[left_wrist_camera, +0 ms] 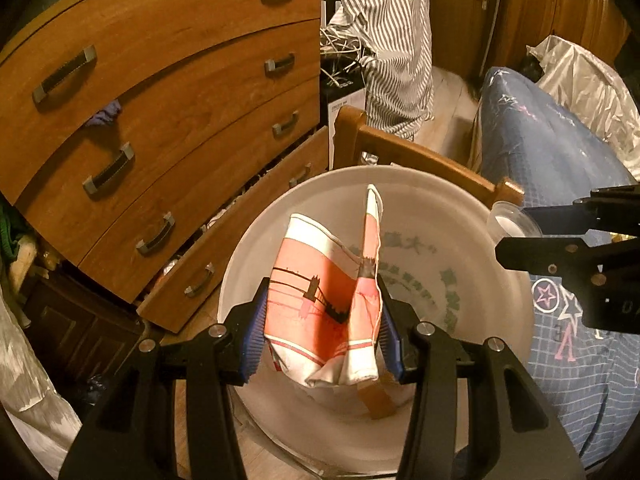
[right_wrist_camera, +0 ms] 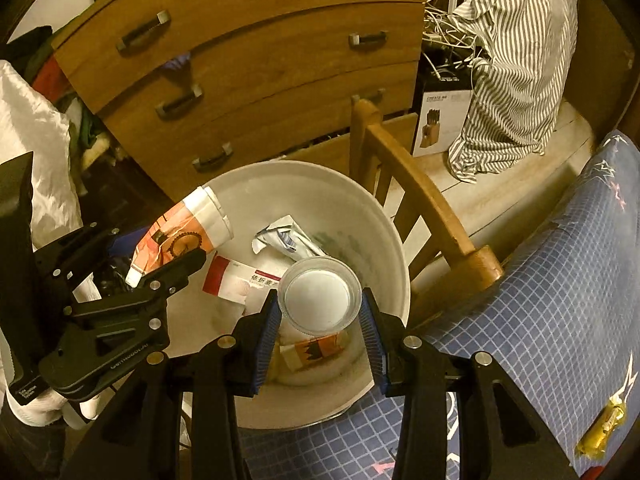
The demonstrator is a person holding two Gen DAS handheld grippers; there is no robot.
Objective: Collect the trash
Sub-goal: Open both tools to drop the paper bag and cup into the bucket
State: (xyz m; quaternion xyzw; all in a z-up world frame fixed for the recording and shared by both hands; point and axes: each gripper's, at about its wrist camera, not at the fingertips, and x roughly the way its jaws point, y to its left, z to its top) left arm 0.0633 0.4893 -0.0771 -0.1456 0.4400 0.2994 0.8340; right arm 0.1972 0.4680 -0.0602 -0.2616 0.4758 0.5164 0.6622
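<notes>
My left gripper (left_wrist_camera: 322, 336) is shut on a crushed pink and white paper cup (left_wrist_camera: 324, 300) and holds it over the white bin (left_wrist_camera: 500, 320). It also shows in the right wrist view (right_wrist_camera: 180, 236), at the bin's left rim. My right gripper (right_wrist_camera: 320, 320) is shut on a clear plastic cup (right_wrist_camera: 320, 296), held over the white bin (right_wrist_camera: 384, 240). In the left wrist view the right gripper (left_wrist_camera: 516, 232) holds the clear cup (left_wrist_camera: 508, 222) at the bin's right rim. Inside the bin lie a red and white box (right_wrist_camera: 232, 280), a crumpled wrapper (right_wrist_camera: 280, 236) and an orange carton (right_wrist_camera: 316, 350).
A wooden chest of drawers (left_wrist_camera: 168, 120) stands behind the bin, its lowest drawer pulled out. A wooden chair back (right_wrist_camera: 420, 200) is to the right of the bin. A blue patterned bedspread (right_wrist_camera: 540, 300) lies at right, with a yellow wrapper (right_wrist_camera: 600, 432) on it. A striped shirt (right_wrist_camera: 516, 60) hangs behind.
</notes>
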